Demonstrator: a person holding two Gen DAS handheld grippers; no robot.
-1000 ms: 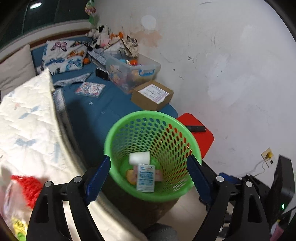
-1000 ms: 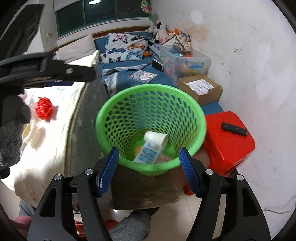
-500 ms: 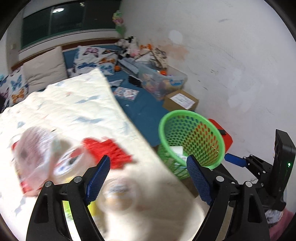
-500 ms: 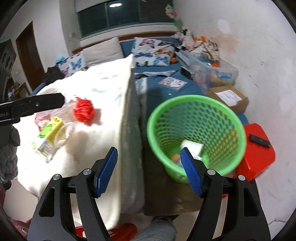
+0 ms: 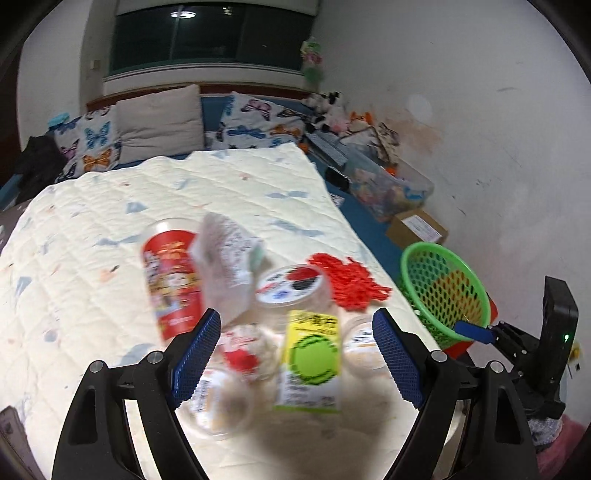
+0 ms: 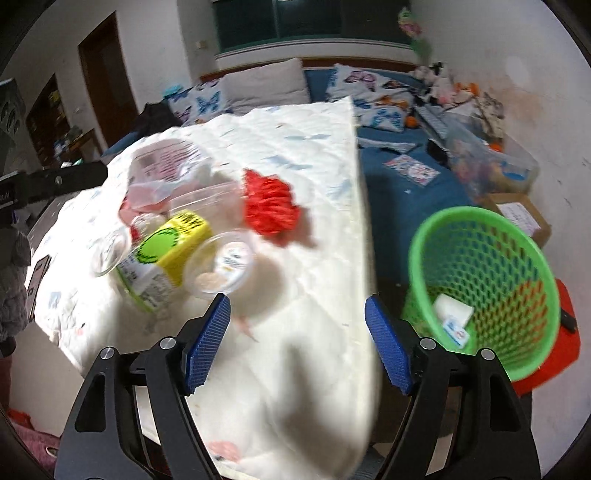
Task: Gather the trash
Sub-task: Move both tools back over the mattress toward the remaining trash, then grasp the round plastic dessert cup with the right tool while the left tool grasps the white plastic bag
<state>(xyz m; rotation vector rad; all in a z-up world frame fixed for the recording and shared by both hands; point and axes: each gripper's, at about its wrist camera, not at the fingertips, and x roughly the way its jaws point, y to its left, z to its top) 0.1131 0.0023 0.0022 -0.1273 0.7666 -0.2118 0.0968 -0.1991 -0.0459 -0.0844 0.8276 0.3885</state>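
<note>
Left claw (image 5: 295,354) released, empty | right claw (image 6: 297,343) opening, empty | view swung from basket (image 6: 484,288) to trash

A bedroom with scuffed white walls (image 5: 498,110). A dark window (image 5: 210,37) reflects a ceiling light (image 5: 183,14). A bed with a blue sheet (image 6: 399,184) carries butterfly-print pillows (image 5: 251,122) and a cream quilt (image 5: 166,192). A brown door (image 6: 99,77) stands at the left.
</note>
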